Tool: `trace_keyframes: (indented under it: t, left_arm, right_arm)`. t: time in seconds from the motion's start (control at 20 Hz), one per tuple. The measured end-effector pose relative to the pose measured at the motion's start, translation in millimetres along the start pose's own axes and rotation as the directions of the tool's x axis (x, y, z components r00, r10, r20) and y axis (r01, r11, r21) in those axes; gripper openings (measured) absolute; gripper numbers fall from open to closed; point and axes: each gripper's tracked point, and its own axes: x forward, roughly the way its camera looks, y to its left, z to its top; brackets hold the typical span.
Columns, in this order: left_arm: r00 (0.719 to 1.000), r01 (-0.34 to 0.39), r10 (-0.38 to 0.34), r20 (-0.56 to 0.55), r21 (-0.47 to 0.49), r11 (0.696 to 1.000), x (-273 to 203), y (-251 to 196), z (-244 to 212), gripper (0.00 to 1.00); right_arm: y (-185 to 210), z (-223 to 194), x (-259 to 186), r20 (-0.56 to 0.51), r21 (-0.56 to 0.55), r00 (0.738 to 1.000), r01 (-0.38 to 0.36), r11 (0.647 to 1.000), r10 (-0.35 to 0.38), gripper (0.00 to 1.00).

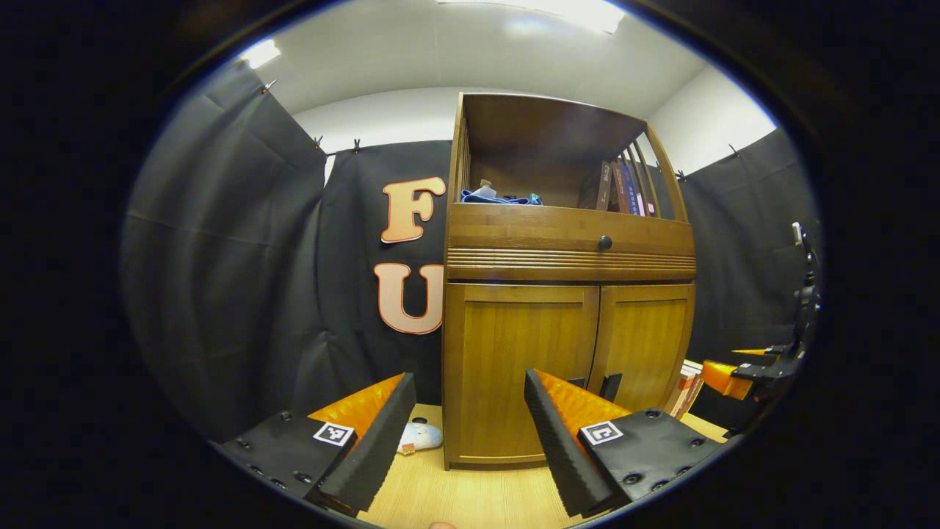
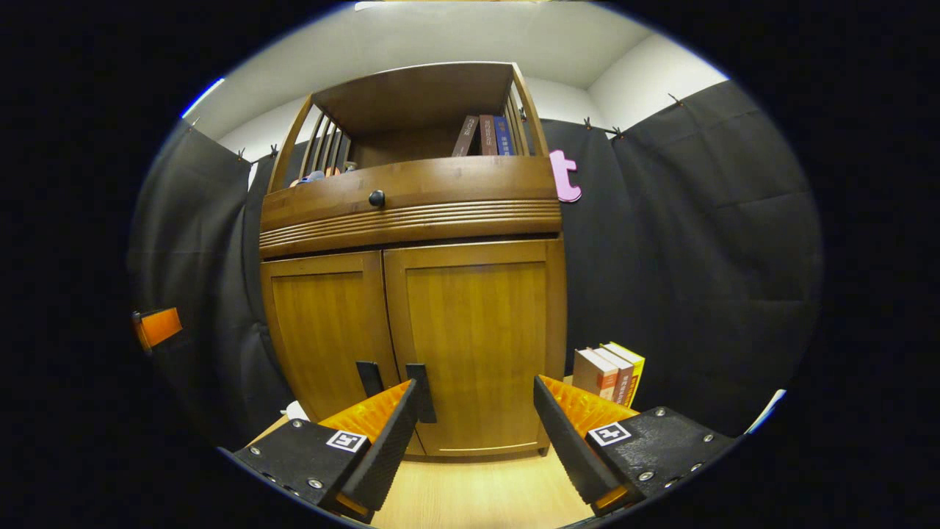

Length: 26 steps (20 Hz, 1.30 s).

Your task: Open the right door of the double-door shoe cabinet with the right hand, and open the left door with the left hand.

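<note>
Left gripper view: the left gripper [image 1: 466, 397] occupies the 6 o'clock sector, its two fingers spread wide apart and grasping nothing. Between and beyond them stands the shoe cabinet [image 1: 569, 253], centred slightly toward 3 o'clock. Its left door [image 1: 518, 371] and right door [image 1: 646, 342] are both closed and meet at a central seam, where two dark handles [image 1: 609, 385] sit low, just beside the inner edge of the near finger at 5 o'clock. Above the doors runs a drawer with a round knob [image 1: 604, 242]; the open shelf at 12 o'clock holds a blue cloth [image 1: 499, 198] and a row of upright books [image 1: 620, 189]. The right gripper [image 1: 742, 371] appears at 3 o'clock, well apart from the cabinet; whether its fingers are parted cannot be told from this view. A small pale object [image 1: 420, 437] lies on the wooden floor [image 1: 470, 496] at 7 o'clock, beside the cabinet's base.

Right gripper view: the right gripper [image 2: 477, 411] sits at 6 o'clock, fingers released and wide apart, touching nothing. The cabinet fills the centre, doors closed; the handles lie just above the finger at 7 o'clock. Standing books [image 2: 609, 373] rest on the floor at 4 o'clock, beside the cabinet.
</note>
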Motion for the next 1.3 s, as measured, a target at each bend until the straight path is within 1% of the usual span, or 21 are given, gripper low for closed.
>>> trace_keyframes:
  t: [0.2,0.35,0.4,0.45,0.5,0.55,0.6,0.7,0.75,0.8,0.9,1.05,1.15,1.2,1.25,1.3]
  left_arm:
    - [1.000,-0.028,0.028,-0.008,-0.008,1.000,-8.3,10.8,-2.8,0.94]
    - [0.998,-0.058,0.058,-0.008,0.003,0.998,-13.6,22.9,-3.1,0.93]
    - [0.998,-0.070,0.070,-0.011,0.003,0.998,-14.5,26.6,-3.0,0.93]
    - [0.996,-0.083,0.083,-0.012,0.003,0.997,-15.8,32.0,-3.8,0.93]
    - [0.995,-0.097,0.097,-0.013,0.006,0.995,-16.8,37.8,-4.7,0.93]
    - [0.994,-0.107,0.107,-0.015,0.007,0.994,-17.4,42.1,-5.3,0.96]
    - [0.993,-0.117,0.117,-0.020,0.007,0.993,-17.5,46.6,-7.8,0.93]
    - [0.990,-0.134,0.135,-0.029,0.007,0.991,-18.8,53.7,-10.0,0.93]
    - [0.989,-0.144,0.144,-0.032,0.006,0.990,-18.7,58.8,-11.7,0.96]
    - [0.988,-0.153,0.153,-0.036,0.004,0.988,-19.1,62.3,-12.9,0.94]
    - [0.984,-0.170,0.170,-0.043,0.000,0.985,-20.4,69.5,-16.2,0.94]
    - [0.979,-0.197,0.197,-0.051,0.004,0.980,-19.4,78.5,-18.7,0.94]
    - [0.977,-0.206,0.205,-0.055,0.003,0.979,-20.4,81.5,-20.9,0.94]
    - [0.977,-0.208,0.208,-0.056,0.001,0.978,-20.5,82.7,-21.8,0.94]
    - [0.976,-0.211,0.211,-0.057,0.000,0.978,-19.8,83.4,-21.5,0.94]
    - [0.975,-0.213,0.213,-0.057,0.000,0.977,-19.4,83.5,-21.1,0.94]
  right_arm:
    - [28.9,-36.7,36.9,-0.051,-0.020,0.997,-0.054,0.998,0.053,0.94]
    - [50.1,-56.4,66.1,-0.064,-0.054,0.994,-0.092,0.994,0.088,0.94]
    - [55.4,-62.8,74.6,-0.066,-0.063,0.993,-0.097,0.993,0.093,0.84]
    - [60.7,-70.1,84.6,-0.076,-0.071,0.992,-0.106,0.992,0.100,0.91]
    - [67.6,-78.0,95.3,-0.086,-0.074,0.991,-0.112,0.991,0.106,0.89]
    - [72.5,-84.6,103.1,-0.093,-0.070,0.990,-0.116,0.991,0.109,0.87]
    - [76.7,-90.2,115.3,-0.103,-0.062,0.988,-0.121,0.991,0.114,0.84]
    - [80.6,-100.8,138.4,-0.119,-0.057,0.987,-0.116,0.992,0.109,0.79]
    - [79.7,-105.2,146.6,-0.128,-0.057,0.987,-0.106,0.993,0.098,0.78]
    - [80.1,-109.5,155.2,-0.133,-0.055,0.987,-0.100,0.993,0.092,0.74]
    - [78.5,-116.9,167.2,-0.150,-0.040,0.985,-0.090,0.995,0.083,0.71]
    - [74.5,-121.7,181.9,-0.154,-0.033,0.986,-0.075,0.997,0.069,0.69]
    - [73.6,-125.8,187.4,-0.159,-0.013,0.985,-0.073,0.997,0.070,0.63]
    - [74.1,-126.2,190.2,-0.162,-0.001,0.984,-0.074,0.997,0.073,0.57]
    - [74.2,-127.2,191.7,-0.165,0.009,0.984,-0.073,0.997,0.074,0.53]
    - [75.7,-127.0,193.1,-0.166,0.018,0.983,-0.079,0.997,0.081,0.46]
